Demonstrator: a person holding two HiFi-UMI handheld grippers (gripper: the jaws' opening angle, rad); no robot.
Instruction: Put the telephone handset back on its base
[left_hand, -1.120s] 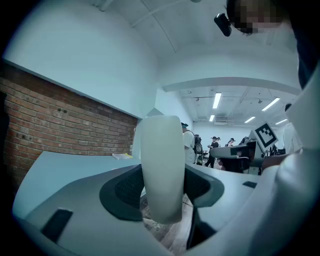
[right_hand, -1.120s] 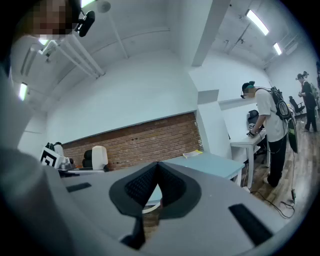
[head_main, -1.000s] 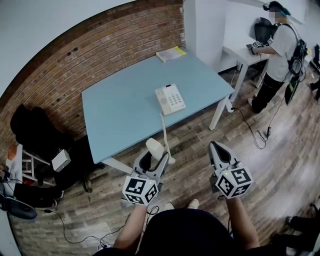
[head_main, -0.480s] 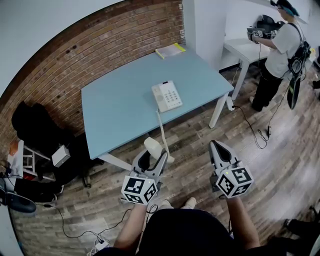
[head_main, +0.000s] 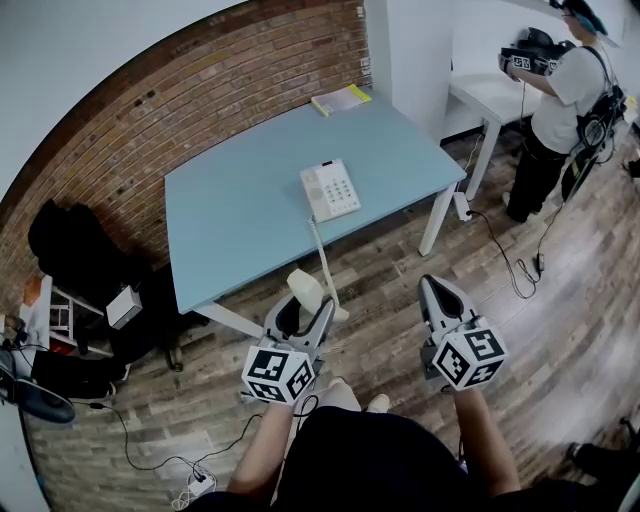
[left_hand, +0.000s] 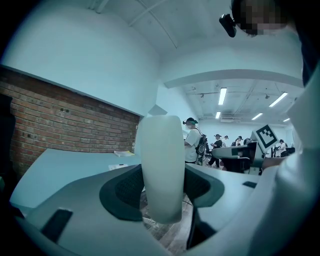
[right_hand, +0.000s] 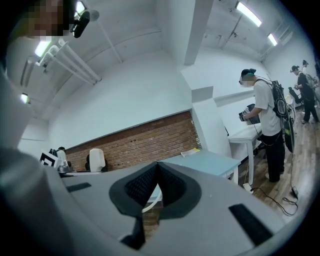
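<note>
Left gripper (head_main: 303, 318) pinches the handset (head_main: 308, 290); right gripper (head_main: 437, 296) jaws meet, empty; the stretched cord (head_main: 322, 255) may drag the base (head_main: 331, 190) off the table (head_main: 240, 225).

Light-blue rectangular table (head_main: 250, 215) on white legs, w/ a yellow-covered book (head_main: 341, 101) at its far corner. Red brick wall (head_main: 200, 90) behind, white pillar (head_main: 400, 50) to the rt. Wood-plank floor (head_main: 570, 340); thin black cable (head_main: 505, 262) trails across it nr the table's rt leg. Far rt: person in white T-shirt (head_main: 558, 90) stands at a white desk (head_main: 478, 100). Left: heap of black bags (head_main: 65, 250), small white box (head_main: 122, 308) just beside.
</note>
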